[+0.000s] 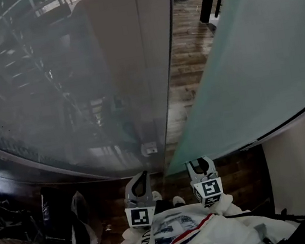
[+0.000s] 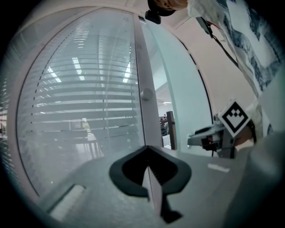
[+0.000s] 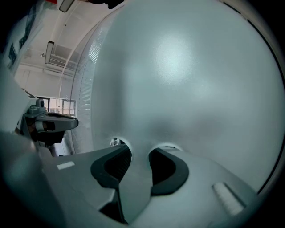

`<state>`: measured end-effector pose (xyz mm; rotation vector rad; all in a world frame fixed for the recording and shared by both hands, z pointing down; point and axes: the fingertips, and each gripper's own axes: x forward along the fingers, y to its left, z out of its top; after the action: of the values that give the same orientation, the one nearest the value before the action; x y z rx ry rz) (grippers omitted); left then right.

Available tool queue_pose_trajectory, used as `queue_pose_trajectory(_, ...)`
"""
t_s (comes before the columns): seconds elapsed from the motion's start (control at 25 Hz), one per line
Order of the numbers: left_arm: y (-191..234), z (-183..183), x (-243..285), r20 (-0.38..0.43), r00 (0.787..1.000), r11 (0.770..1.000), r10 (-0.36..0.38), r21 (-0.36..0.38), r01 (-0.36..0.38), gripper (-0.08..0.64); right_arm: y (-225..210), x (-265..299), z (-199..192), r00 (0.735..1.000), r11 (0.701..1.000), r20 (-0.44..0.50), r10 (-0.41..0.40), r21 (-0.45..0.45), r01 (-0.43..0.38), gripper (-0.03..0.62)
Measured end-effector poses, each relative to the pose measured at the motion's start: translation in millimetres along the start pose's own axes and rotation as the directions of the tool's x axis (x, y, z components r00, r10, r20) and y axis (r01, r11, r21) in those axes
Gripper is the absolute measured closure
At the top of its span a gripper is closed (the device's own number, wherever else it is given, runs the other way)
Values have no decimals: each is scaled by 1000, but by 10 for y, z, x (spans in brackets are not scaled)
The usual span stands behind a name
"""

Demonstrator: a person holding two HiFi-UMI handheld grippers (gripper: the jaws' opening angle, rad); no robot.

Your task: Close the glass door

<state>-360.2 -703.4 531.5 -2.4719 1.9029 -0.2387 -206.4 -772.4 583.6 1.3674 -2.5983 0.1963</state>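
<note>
1. Dark wood floor (image 1: 185, 57) shows through the gap between a grey frame post (image 1: 160, 60) and the frosted glass door (image 1: 256, 57), which stands ajar to the right of the post.
2. Left of the post runs a clear glass wall (image 1: 49, 77) with slatted blinds (image 2: 80, 98) behind it.
3. A round knob (image 2: 146, 94) sits on the post.
4. The left gripper (image 1: 139, 178) is low down, just before the foot of the post; its jaws are clenched together with nothing between them.
5. The right gripper (image 1: 200, 165) is close against the lower part of the door's frosted face, near the door's free edge.
6. Its jaws stand apart and grasp nothing; whether the pads touch the pane cannot be told.
7. In the right gripper view the frosted pane fills almost the whole picture, with a small round fitting (image 3: 116, 142) just left of the jaws.
8. Both grippers lie side by side, near each other, above the person's white striped jacket (image 1: 203, 230).
</note>
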Motion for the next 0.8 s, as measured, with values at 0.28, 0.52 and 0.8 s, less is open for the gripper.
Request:
queue_pose_trajectory(0.28, 78, 60, 122, 6, 999, 999, -43, 13, 43, 565, -66, 131, 89, 999, 999, -1, -33, 7, 33, 466)
queue_pose_trajectory(0.52, 177, 74, 183, 10, 998, 998, -58, 15, 58, 565, -120, 246, 136, 998, 998, 0, -59, 15, 59, 466)
queue_pose_trajectory(0.8, 196, 100, 219, 7, 997, 997, -83, 9, 83, 565, -176, 358, 251, 997, 997, 6, -76, 17, 76, 466)
